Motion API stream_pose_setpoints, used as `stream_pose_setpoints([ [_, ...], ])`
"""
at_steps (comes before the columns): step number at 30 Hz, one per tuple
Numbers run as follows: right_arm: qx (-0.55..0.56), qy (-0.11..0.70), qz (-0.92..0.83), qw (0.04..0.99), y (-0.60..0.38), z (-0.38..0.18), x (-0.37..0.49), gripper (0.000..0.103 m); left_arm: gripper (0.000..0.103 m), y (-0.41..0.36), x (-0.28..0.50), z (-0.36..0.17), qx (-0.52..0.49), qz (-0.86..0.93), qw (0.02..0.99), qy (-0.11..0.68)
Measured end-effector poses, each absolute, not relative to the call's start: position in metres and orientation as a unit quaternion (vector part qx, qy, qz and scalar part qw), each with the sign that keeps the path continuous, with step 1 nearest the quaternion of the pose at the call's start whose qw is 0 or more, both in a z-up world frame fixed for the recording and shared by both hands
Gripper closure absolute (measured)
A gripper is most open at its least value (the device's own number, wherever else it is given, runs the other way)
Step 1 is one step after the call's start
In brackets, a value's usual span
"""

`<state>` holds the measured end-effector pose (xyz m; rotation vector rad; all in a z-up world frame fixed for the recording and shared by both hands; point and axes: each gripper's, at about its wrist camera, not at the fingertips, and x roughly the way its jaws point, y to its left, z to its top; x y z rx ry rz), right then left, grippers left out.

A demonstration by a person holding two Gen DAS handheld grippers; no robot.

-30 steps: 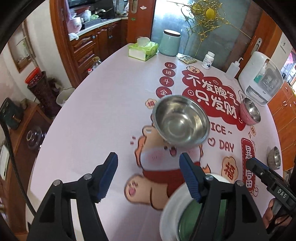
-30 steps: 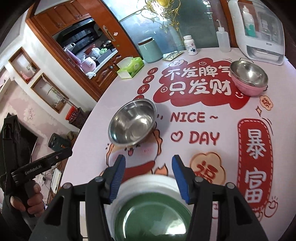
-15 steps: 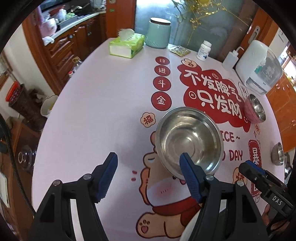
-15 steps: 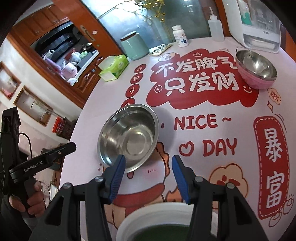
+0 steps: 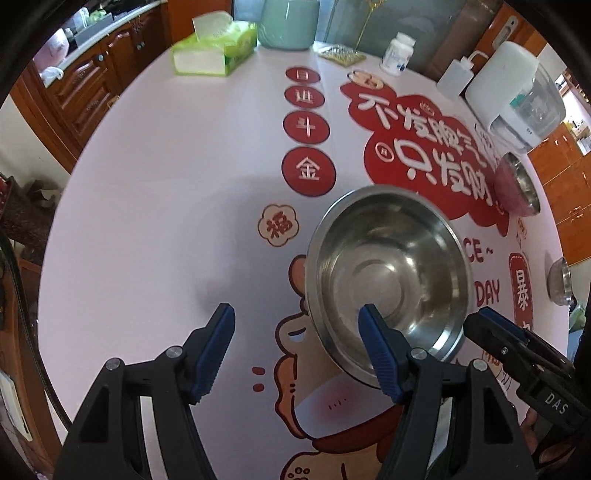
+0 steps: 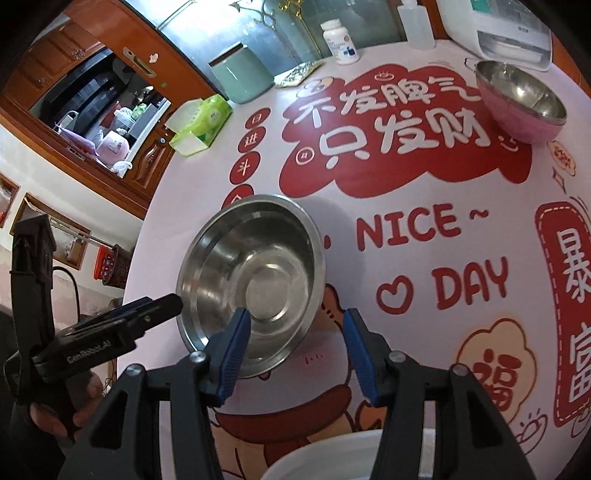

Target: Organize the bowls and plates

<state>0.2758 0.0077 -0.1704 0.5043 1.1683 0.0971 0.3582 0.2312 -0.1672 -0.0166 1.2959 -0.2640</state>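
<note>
A large steel bowl (image 5: 388,280) (image 6: 251,280) stands upright on the printed pink tablecloth. My left gripper (image 5: 295,317) is open above the bowl's left rim, one finger over the inside and the other over bare cloth. My right gripper (image 6: 296,321) is open too and straddles the bowl's right rim the same way. Neither gripper's pads press on the rim. A pink bowl with a steel lining (image 6: 517,99) sits far right. A small steel bowl (image 5: 559,280) lies at the right edge. A white plate (image 6: 332,454) shows under my right gripper.
Along the far side stand a green tissue box (image 5: 214,51), a teal canister (image 5: 288,22), a pill bottle (image 5: 397,53), a squeeze bottle (image 5: 456,77) and a white appliance (image 5: 517,96). Bare cloth (image 5: 166,221) spreads left of the bowl. Wooden cabinets lie beyond the table.
Both grippers have moved forward and down from over the white plate to the steel bowl, which now looms larger. The plate has slipped to the bottom edge. Both jaw openings look unchanged.
</note>
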Motion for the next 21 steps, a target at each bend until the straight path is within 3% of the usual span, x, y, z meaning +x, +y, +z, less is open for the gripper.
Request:
stream_pose_setpoints([
  [3,0.237,0.551,0.044,0.799,0.011,-0.176,0.279,0.051,0.035,0.231,0.363,-0.176,-0.01,-0.125,0.785,0.607],
  [6,0.237,0.556,0.043,0.796,0.014,-0.181,0.282,0.059,0.037,0.229,0.367,-0.184,-0.014,-0.13,0.78,0.612],
  [15,0.243,0.568,0.046,0.785,0.015,-0.195,0.289,0.084,0.062,0.225,0.376,-0.2,-0.008,-0.133,0.77,0.624],
  [21,0.243,0.565,0.049,0.787,0.015,-0.196,0.29,0.087,0.077,0.219,0.377,-0.201,-0.011,-0.147,0.768,0.623],
])
